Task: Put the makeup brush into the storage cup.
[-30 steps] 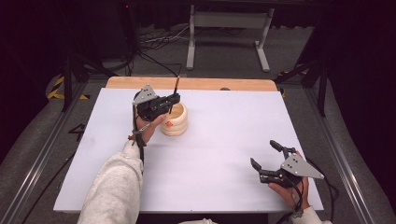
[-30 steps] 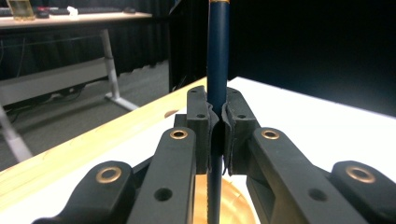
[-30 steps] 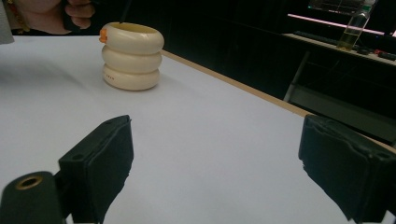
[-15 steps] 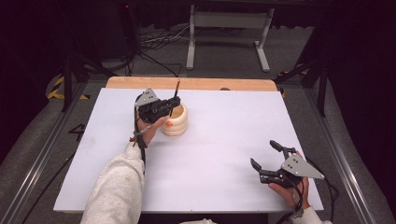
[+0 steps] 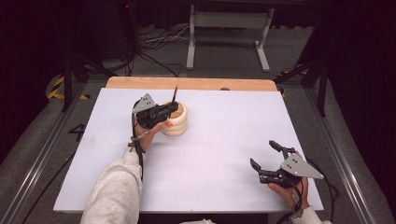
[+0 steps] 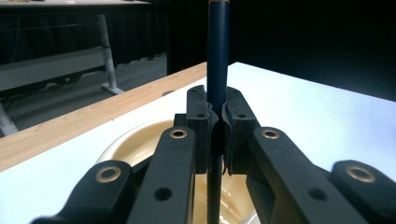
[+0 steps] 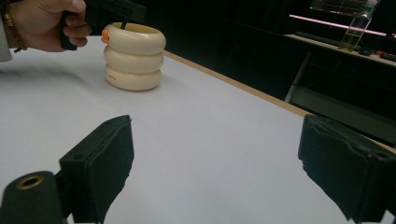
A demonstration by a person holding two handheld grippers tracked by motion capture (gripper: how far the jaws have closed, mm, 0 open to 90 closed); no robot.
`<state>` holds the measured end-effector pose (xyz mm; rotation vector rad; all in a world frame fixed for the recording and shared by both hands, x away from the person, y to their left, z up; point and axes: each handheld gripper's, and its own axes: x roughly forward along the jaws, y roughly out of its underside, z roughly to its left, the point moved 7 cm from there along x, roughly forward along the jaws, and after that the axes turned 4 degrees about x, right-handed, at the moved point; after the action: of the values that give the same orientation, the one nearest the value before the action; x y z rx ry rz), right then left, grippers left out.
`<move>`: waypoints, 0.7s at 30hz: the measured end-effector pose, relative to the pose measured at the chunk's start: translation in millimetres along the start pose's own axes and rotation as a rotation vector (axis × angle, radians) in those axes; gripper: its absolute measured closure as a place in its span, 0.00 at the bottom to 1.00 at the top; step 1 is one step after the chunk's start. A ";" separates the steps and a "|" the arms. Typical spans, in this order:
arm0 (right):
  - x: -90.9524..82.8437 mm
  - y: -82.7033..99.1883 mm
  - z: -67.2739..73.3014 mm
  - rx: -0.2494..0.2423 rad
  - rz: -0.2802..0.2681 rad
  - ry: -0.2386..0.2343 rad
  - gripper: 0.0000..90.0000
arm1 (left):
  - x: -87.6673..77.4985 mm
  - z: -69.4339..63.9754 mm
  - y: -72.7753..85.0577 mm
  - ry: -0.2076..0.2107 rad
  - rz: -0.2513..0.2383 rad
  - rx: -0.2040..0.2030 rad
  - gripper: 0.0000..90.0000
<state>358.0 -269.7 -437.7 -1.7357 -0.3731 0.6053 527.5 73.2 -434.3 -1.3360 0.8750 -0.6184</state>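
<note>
A cream ribbed holder (image 5: 177, 125) stands on the white table, left of middle and toward the back. My left gripper (image 5: 173, 108) hovers just over its mouth, shut on a thin dark pen (image 5: 175, 94) held upright, whose lower end reaches into the holder. In the left gripper view the pads (image 6: 200, 122) clamp the pen (image 6: 218, 60) above the holder's rim (image 6: 133, 144). The right gripper (image 5: 264, 154) rests open near the front right corner, nothing between its jaws. From the right gripper (image 7: 219, 158) view, the holder (image 7: 134, 56) is far off, with the left gripper (image 7: 114, 8) above it.
The white table top (image 5: 219, 140) ends in a wooden strip (image 5: 191, 83) along the back. Behind it a metal stand (image 5: 226, 28) and cables lie on the floor. A bottle (image 7: 357, 28) stands on a distant bench.
My left gripper and the pen have sunk slightly toward the holder. The right gripper has stayed in place, open.
</note>
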 end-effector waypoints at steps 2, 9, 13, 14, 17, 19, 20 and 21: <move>0.1 0.0 -0.3 0.000 0.000 0.001 0.12 | -0.5 -0.3 0.7 -0.002 -0.001 0.002 0.92; -0.2 0.2 -0.9 0.002 0.002 0.003 0.13 | -1.8 -1.3 2.4 -0.005 0.005 0.004 0.92; -0.1 0.3 -0.8 0.002 0.002 0.002 0.13 | -3.3 -2.5 4.4 -0.005 0.014 0.009 0.92; 0.0 0.5 -0.9 0.001 0.004 0.002 0.13 | -3.7 -2.0 4.8 -0.008 0.009 0.005 0.92; 0.3 0.4 -0.3 -0.003 0.005 0.001 0.13 | -4.6 -0.7 6.4 -0.013 0.016 0.004 0.92; 0.1 0.1 0.1 -0.005 0.004 0.000 0.13 | -5.3 0.4 6.1 -0.019 0.011 0.004 0.92; 0.3 0.3 0.0 -0.003 0.005 0.000 0.13 | -5.9 0.5 5.3 -0.024 0.013 0.006 0.92; 0.5 0.5 -0.1 -0.001 0.007 -0.002 0.13 | -6.0 0.6 5.0 -0.024 0.015 0.010 0.92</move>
<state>358.4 -269.6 -438.3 -1.7384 -0.3693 0.6115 524.1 79.2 -438.1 -1.3242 0.8612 -0.5930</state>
